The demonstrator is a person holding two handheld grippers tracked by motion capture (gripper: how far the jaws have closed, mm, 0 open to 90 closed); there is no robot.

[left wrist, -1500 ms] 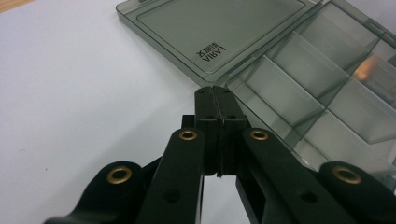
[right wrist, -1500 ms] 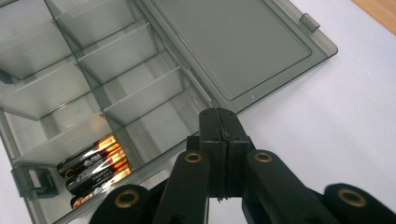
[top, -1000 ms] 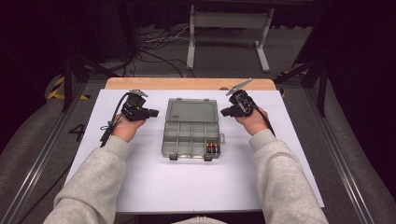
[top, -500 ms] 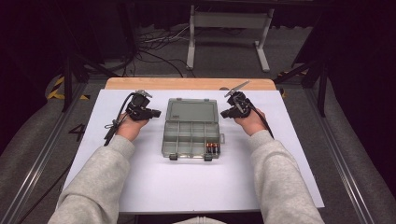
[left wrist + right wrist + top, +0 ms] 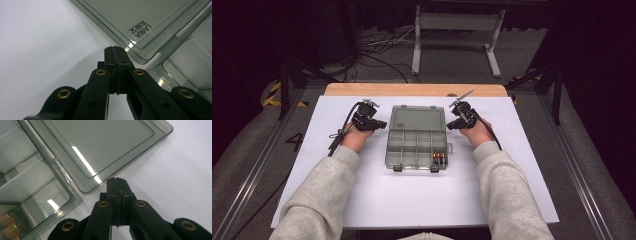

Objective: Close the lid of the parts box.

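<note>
Your left gripper [image 5: 379, 123] sits just left of the open box [image 5: 417, 137], jaws pressed together on nothing, tips by the lid's [image 5: 140, 22] near-left corner. The box lies mid-sheet [image 5: 312, 165], lid flat behind the tray, batteries [image 5: 439, 159] in its front-right compartment. Your right gripper [image 5: 451, 125] sits just right of the box, jaws also pressed together and bare, by the lid's corner.

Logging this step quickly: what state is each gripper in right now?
Left gripper: closed, holding nothing, at the edge of the open box lid.
Right gripper: closed, holding nothing, beside the lid's other end.
</note>
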